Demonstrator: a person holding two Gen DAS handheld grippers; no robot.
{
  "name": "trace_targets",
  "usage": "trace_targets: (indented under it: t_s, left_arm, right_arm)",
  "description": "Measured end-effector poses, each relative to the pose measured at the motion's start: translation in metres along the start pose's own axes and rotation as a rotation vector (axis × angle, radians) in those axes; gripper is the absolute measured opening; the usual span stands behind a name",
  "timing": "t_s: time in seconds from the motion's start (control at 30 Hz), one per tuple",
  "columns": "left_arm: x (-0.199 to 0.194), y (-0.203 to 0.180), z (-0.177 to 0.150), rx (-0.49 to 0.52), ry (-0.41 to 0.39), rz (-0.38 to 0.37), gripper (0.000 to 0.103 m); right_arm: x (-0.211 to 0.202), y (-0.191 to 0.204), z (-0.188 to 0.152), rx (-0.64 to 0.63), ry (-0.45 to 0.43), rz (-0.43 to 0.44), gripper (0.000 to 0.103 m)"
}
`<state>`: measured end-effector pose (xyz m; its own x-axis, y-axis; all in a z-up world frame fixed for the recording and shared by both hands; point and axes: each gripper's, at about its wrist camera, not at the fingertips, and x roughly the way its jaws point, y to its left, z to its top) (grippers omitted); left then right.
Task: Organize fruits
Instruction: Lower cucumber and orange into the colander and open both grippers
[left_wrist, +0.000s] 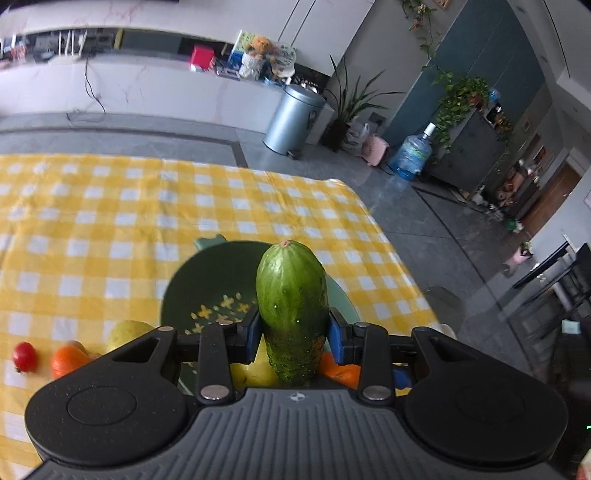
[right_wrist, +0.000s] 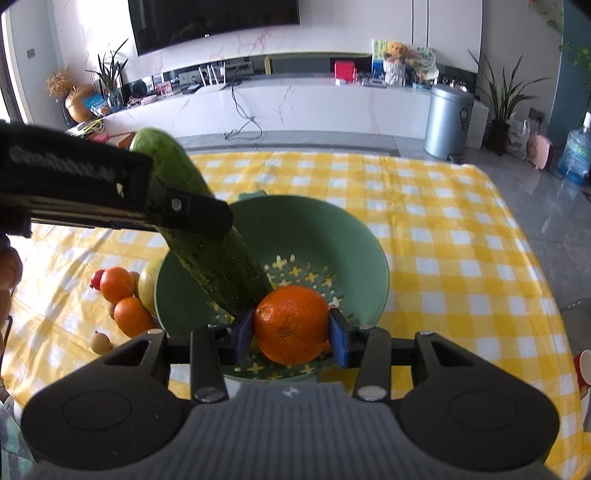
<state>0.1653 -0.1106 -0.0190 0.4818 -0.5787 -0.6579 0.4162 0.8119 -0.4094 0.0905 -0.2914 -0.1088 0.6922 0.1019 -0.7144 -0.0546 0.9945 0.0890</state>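
My left gripper (left_wrist: 292, 336) is shut on a green cucumber (left_wrist: 291, 310) and holds it over the green colander bowl (left_wrist: 207, 280). In the right wrist view the cucumber (right_wrist: 218, 254) slants down into the bowl (right_wrist: 354, 243), with the left gripper's black finger (right_wrist: 192, 214) across it. My right gripper (right_wrist: 291, 332) is shut on an orange (right_wrist: 291, 323) above the bowl's near side. Two oranges (right_wrist: 123, 299), a small red fruit (right_wrist: 96, 277) and a pale yellow-green fruit (right_wrist: 147, 288) lie left of the bowl.
The table wears a yellow-and-white checked cloth (right_wrist: 443, 229). A small brown fruit (right_wrist: 100, 342) lies near the front left. A red-and-white object (right_wrist: 583, 369) sits at the right table edge. A metal bin (right_wrist: 447, 118) and a water bottle (right_wrist: 576, 151) stand on the floor beyond.
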Motion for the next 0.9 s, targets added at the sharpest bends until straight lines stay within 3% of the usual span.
trace_targets:
  t_s: [0.17,0.43,0.57,0.7,0.9]
  left_arm:
    - [0.002,0.01,0.007,-0.03,0.006,-0.033,0.041]
    - [0.014,0.033,0.01,-0.169,0.066,-0.086,0.042]
    - [0.014,0.031,0.008,-0.129,0.065,-0.052,0.041]
    - [0.011,0.031,0.009,-0.116,0.082,-0.077,0.041]
    - [0.01,0.025,0.008,-0.038,0.072,0.082,0.041]
  right_arm:
    - [0.003,-0.004,0.006,0.002,-0.003,0.003,0.041]
    - [0.006,-0.007,0.005,0.001,0.016,-0.011,0.041]
    - [0.007,-0.012,0.005,0.022,0.026,-0.008,0.041]
    - [0.007,-0.014,0.005,0.025,0.022,-0.004,0.041]
    - [0.012,-0.012,0.003,0.019,0.029,0.006,0.041]
